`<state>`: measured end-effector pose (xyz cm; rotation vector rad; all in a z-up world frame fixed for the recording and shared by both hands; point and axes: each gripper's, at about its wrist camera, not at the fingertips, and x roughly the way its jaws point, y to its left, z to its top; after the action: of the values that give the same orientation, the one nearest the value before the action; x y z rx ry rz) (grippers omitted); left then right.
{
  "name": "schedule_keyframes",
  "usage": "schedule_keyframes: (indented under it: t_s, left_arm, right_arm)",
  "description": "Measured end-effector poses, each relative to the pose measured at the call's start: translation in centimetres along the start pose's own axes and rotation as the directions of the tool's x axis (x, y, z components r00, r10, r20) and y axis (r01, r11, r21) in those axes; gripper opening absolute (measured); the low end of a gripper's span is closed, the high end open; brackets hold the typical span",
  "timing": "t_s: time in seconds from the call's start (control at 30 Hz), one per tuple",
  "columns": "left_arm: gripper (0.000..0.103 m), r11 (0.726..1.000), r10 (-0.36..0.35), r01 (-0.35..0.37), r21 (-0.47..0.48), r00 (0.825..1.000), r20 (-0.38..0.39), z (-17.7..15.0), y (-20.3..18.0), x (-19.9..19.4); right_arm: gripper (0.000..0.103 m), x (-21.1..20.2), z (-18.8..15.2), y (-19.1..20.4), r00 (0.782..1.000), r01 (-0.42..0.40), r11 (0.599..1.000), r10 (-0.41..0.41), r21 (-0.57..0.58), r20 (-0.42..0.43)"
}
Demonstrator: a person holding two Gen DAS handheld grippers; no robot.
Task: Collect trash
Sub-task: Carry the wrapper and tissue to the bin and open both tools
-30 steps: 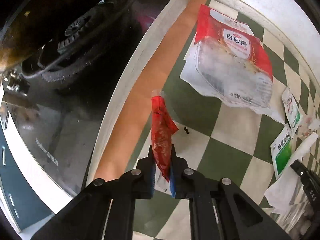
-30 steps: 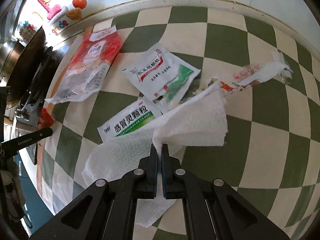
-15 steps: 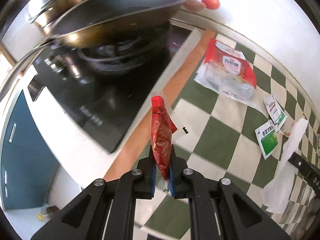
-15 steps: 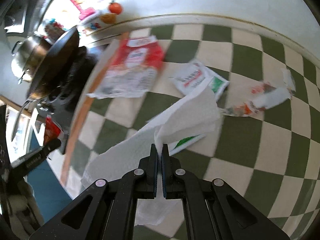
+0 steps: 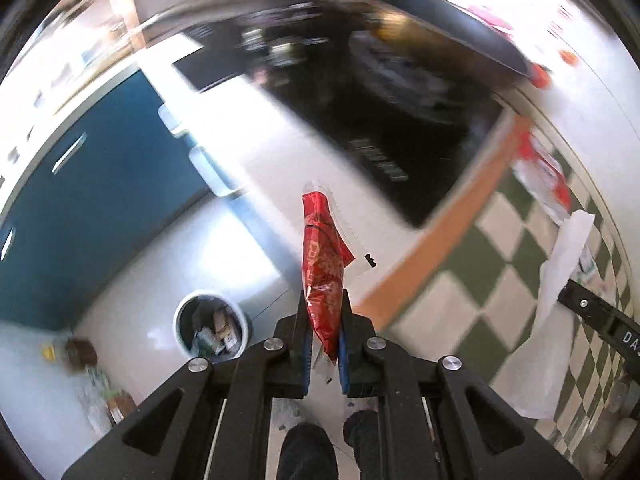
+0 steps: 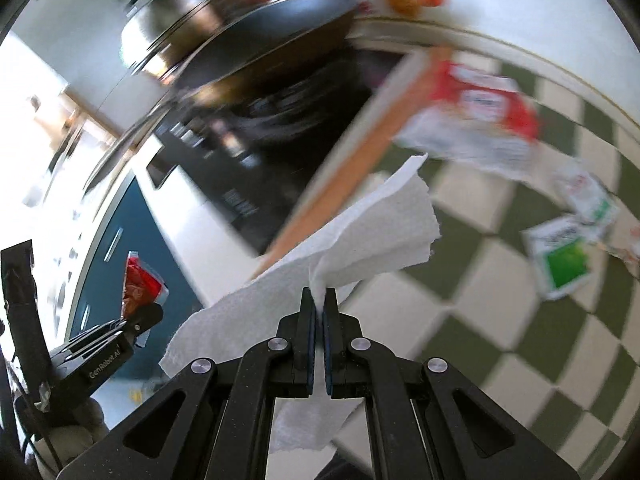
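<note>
While both grippers are loaded, you are at the carry-and-drop step; findings follow.

Left gripper: closed tight on the lower part of a red wrapper, which stands up and forward from the jaws.

Right gripper: jaws nearly touching, pinching a fold of a white paper towel; loose sheet hangs on both sides of the pinch.

Trash bin: round, white-rimmed, on the floor below and left of the left gripper, already part full.

Trash left behind: a red-and-white bag and a green-and-white packet lie on the checked countertop.

Method, left: bring your jaws directly above the bin mouth before you open; the wrapper is light and stiff, so I judge it may flutter aside if let go off-centre.

Method, right: lower the towel so its hanging end enters the bin first, then open.

Hazard: the stove and pan sit close by; keep the trailing towel off them.

Visibility: both views are motion-blurred, so bin contents cannot be identified.
</note>
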<state>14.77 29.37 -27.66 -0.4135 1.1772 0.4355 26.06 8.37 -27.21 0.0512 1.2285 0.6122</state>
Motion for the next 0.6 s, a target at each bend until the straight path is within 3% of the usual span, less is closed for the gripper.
schedule_keyframes:
  t_s: [0.13,0.27,0.47,0.6]
  left_arm:
    - [0.007,0.992,0.013,-0.017,-0.128,1.0,-0.029,-2.1,7.7,1.1]
    - [0.007,0.952,-0.015,-0.017,-0.306,0.995,-0.1,-5.7,17.2,5.8]
    - [0.007,0.862,-0.116,0.01,-0.507,0.977,-0.178,-12.1,28.3,17.2]
    - [0.007,0.813,-0.215,0.047,-0.581,0.951,-0.224,-15.6,33.1,27.8]
  right_arm:
    - [0.003,5.7,-2.2,7.4,0.995,-0.062,0.992,0.053,-0.11,-0.087]
    - [0.003,13.8,-5.8,14.0,0.98,-0.111,0.975,0.074,-0.192,-0.186]
    - [0.003,30.1,-12.3,19.7,0.951,-0.109,0.953,0.018,-0.282,-0.309]
    - [0.003,43.1,-17.7,19.1,0.924,-0.093,0.948,-0.031,-0.303,-0.38]
